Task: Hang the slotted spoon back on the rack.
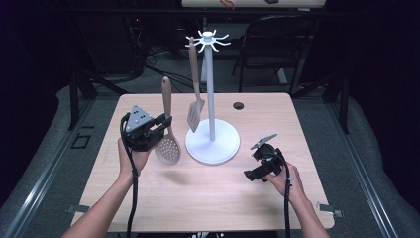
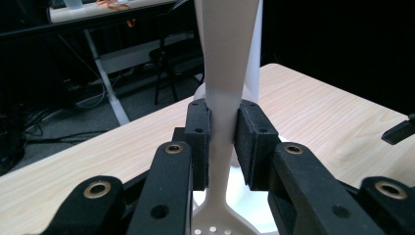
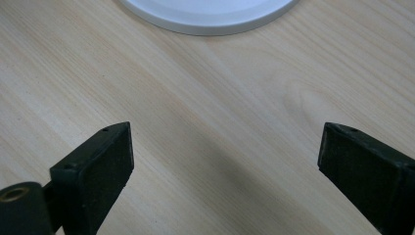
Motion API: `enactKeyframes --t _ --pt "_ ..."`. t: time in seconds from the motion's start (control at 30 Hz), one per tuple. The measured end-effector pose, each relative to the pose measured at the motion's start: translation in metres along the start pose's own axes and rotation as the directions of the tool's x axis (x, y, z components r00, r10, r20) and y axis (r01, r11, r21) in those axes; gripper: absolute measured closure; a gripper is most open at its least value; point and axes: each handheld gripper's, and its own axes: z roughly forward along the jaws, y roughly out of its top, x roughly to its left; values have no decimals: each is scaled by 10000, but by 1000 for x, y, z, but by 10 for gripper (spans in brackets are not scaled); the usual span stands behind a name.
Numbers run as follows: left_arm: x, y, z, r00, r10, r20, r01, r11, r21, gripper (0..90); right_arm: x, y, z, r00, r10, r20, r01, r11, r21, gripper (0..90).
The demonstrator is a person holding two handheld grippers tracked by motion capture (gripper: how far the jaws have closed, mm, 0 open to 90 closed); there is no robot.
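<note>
— Clamping hard, is it? How does the left gripper [image 2: 222, 142] stand?

— Its two black pads press on the neck of the beige skimmer [image 1: 167, 134], one on each side, with the handle rising straight up between them. In the left gripper view the perforated bowl shows just below the pads. From above, the skimmer stands nearly upright, handle up, bowl hanging low over the table [image 1: 208, 193], left of the stand.

— And the other one?

— The right gripper [image 3: 225, 152] is wide, nothing between its pads, just bare wood grain under them. The person's right hand [image 1: 285, 181] holds it low over the table's right part, well apart from the skimmer.

— What lies around them?

— The white utensil stand [image 1: 211, 99] is at the middle of the table, its round base [image 3: 205, 17] just ahead of the right gripper's jaws. A slotted spatula [image 1: 195, 94] of the same beige hangs from one of the hooks at the top of the pole, blade down beside it. A black chair [image 1: 277, 44] stands behind the table.
</note>
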Motion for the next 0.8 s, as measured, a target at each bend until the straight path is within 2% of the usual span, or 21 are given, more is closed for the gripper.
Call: enactKeyframes --t 0.07,0.23,0.27,0.4,0.53,0.73,0.77,0.8 --pt "-3 4 3 10000 -2 73 2 10000 -1 765 0 0 -1 9998 -41 214 40 10000 85 56" --pt "-10 16 11 9997 -2 258 3 10000 -41 764 1 0 0 9997 -18 263 16 9999 99 69" --pt "-11 18 12 9996 46 280 -45 10000 -39 764 1 0 1 9996 94 250 -93 10000 -37 80" --pt "-16 28 18 9991 45 433 -45 10000 14 764 -1 0 -1 9985 -90 549 75 9996 287 99" --pt "-20 37 24 9992 147 362 -148 9999 33 764 -1 0 0 9987 46 508 -58 9997 243 112" --pt "-24 53 33 9987 111 488 -119 9998 147 764 -1 0 -1 9979 -48 647 24 9993 375 118" --pt "-25 56 34 9988 129 467 -136 9998 150 764 -1 0 0 9990 115 432 -125 9997 229 118" --pt "-26 58 36 9989 138 441 -146 9998 163 764 -1 0 0 9990 84 443 -92 9998 180 118"
